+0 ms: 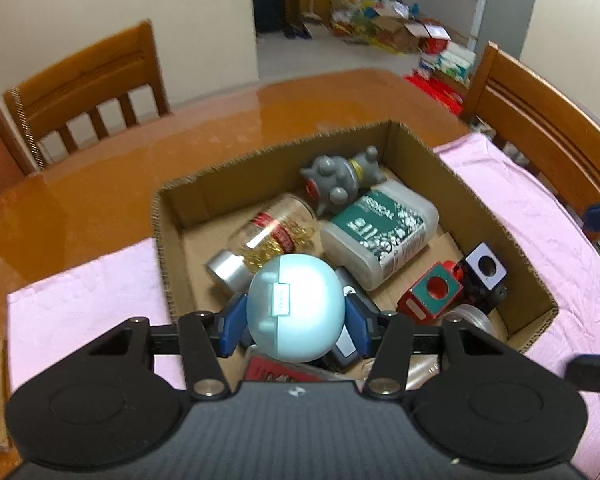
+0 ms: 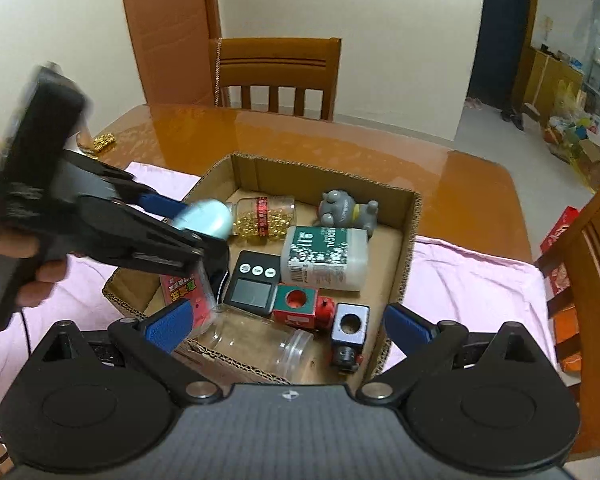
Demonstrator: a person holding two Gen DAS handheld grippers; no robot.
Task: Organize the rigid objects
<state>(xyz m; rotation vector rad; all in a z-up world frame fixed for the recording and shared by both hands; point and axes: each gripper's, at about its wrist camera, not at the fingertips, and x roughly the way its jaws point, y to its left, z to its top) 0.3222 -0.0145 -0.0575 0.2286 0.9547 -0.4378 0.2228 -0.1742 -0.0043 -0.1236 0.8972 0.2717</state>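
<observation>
Below both our tongs sits the box (image 2: 410,232) on the tabletop (image 2: 380,152). Our left tongs (image 1: 296,320) clamp the blue case (image 1: 296,304) over its clutter; our right tongs (image 2: 292,330) gape wide, empty, above the clear jar (image 2: 256,340).

Two wrist fisheyes, both angled steeply down into the same cardboard box (image 1: 412,148) from close above.

Left wrist cam: sits behind the left gripper (image 1: 296,318), faces across the box toward an open doorway (image 1: 364,12), chairs either side. Right wrist cam: behind the right gripper (image 2: 290,326), at the box's near edge, faces a chair (image 2: 274,76) and wall; left gripper enters from its left. Shared: box contents, pink cloth (image 2: 468,276), wooden table (image 2: 340,140).
</observation>
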